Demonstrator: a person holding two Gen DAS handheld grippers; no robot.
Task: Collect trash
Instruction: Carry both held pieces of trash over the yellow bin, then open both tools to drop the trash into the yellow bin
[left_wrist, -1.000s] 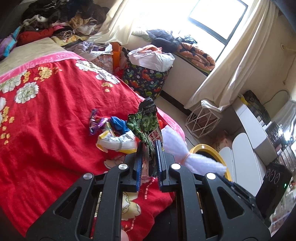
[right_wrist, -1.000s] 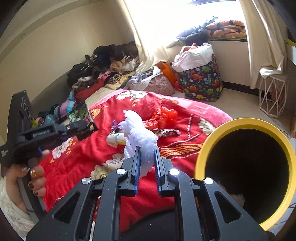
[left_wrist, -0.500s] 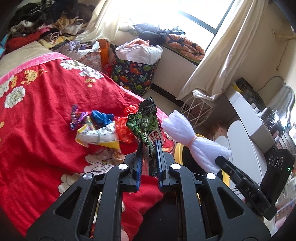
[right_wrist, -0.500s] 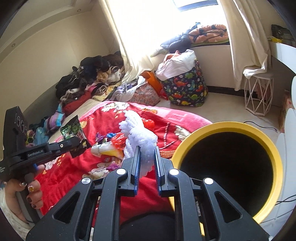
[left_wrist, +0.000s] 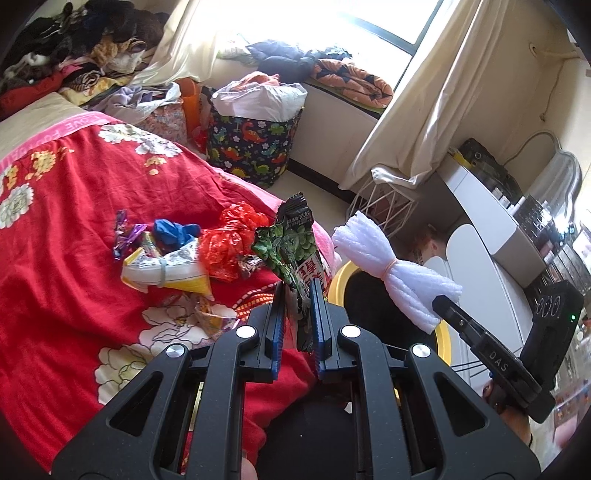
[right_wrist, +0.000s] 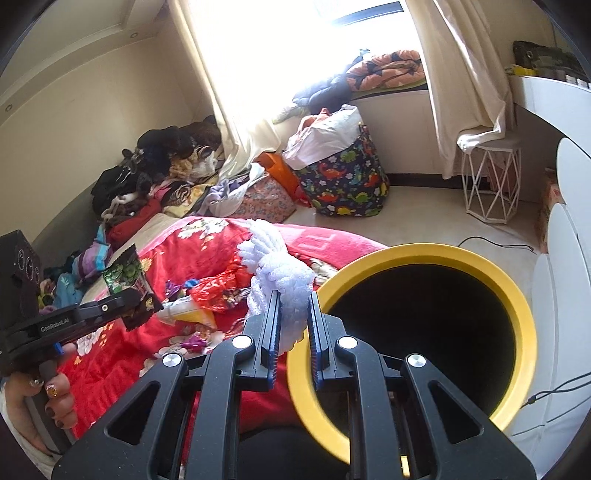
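A: We list, at the blanket's edge: a yellow-rimmed bin (right_wrist: 517, 306), mouth open and unobstructed, standing just beside the red floral blanket (left_wrist: 55, 258). Bare floor lies beyond it toward the dinosaur-print basket (right_wrist: 347, 184) and the white wire stand (right_wrist: 491, 184).

B: We can't make out the bin's dark inside. From the left wrist view only a slice of its rim shows behind the foam.

A: Item one: a green snack wrapper (left_wrist: 291, 251), crumpled, dark top seam, standing upright in the left gripper (left_wrist: 298, 295), whose jaws are nearly closed and pinch its lower end.

B: Item two: a white foam net bundle (right_wrist: 284, 284), tied at its middle with a band. The right gripper (right_wrist: 291, 317) clamps one end, jaws almost together, beside the bin's rim.

A: Loose on the blanket: a red plastic bag (left_wrist: 229, 243), a yellow-and-white packet (left_wrist: 166, 273), and small wrappers.
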